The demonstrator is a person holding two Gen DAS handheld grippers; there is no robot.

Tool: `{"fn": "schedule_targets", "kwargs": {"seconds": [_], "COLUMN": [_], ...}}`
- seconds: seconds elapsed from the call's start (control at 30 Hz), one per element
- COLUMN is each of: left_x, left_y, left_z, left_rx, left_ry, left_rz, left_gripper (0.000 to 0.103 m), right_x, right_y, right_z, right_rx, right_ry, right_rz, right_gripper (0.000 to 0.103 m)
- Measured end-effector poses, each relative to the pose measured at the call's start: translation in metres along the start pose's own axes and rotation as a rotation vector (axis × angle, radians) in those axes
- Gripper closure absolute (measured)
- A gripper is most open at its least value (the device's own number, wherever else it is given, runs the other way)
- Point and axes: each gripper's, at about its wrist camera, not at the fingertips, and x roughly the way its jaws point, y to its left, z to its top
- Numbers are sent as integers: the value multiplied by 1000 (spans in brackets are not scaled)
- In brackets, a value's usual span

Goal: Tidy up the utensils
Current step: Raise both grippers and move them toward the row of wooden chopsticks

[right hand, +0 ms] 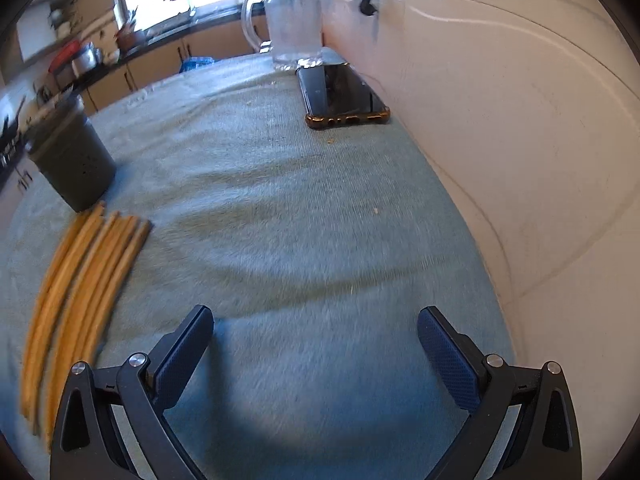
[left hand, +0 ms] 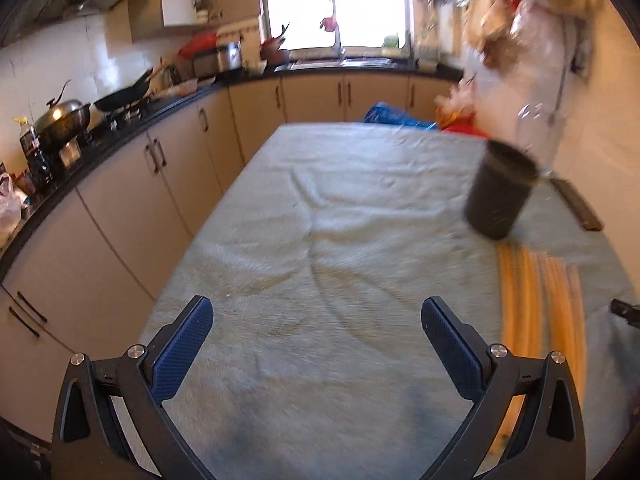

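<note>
Both grippers hover over a table covered with a pale blue-green cloth [right hand: 304, 184], and both are released with nothing between the pads. In the left wrist view the left gripper [left hand: 316, 316] has its jaws spread wide above bare cloth, blue textured pads [left hand: 188, 344] facing each other. From that camera the dark round holder [left hand: 500, 190] stands at about two o'clock, upright though blurred, and the bundle of wooden chopsticks [left hand: 540, 300] lies flat on the cloth at roughly three to four o'clock, its far ends just beside the holder's base. A kitchen counter [left hand: 132, 120] with a wok and pans runs along nine to eleven o'clock, with a bright window at twelve. In the right wrist view the right gripper [right hand: 316, 318] is likewise spread open over the cloth. Here the chopsticks lie side by side at about eight to nine o'clock, tips reaching toward the holder at ten o'clock; whether they touch it I cannot tell. A black phone [right hand: 340, 96] in a brownish case lies at twelve o'clock beside the wall, and a clear glass mug [right hand: 294, 20] stands just behind it.
</note>
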Motion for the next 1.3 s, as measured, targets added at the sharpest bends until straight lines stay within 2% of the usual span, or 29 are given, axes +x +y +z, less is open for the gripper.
{"fn": "schedule_targets", "kwargs": {"seconds": [0.17,0.37,0.57,0.97,1.23,1.3], "left_x": [-40,-65,-85,-123,-147,-154], "left_y": [-20,-30,-32,-34,-40,-42], "left_z": [0,-6,-15,-25,-32,-35], "left_rx": [37,55,67,63,65,76], "left_ry": [-69,-101,-126,-191,-243,-267], "left_rz": [-16,-38,-50,-106,-167,-160], "left_gripper": [0,0,0,0,0,0], "right_x": [-50,-97,-121,-167,-193,-199], "right_y": [7,25,43,74,82,82], "right_z": [-20,-34,-48,-72,-87,-91], "right_rx": [51,52,40,-27,-48,-44], "right_ry": [-108,-206,-250,-385,-480,-504], "right_rz": [47,72,102,63,17,4], "right_gripper": [0,0,0,0,0,0]}}
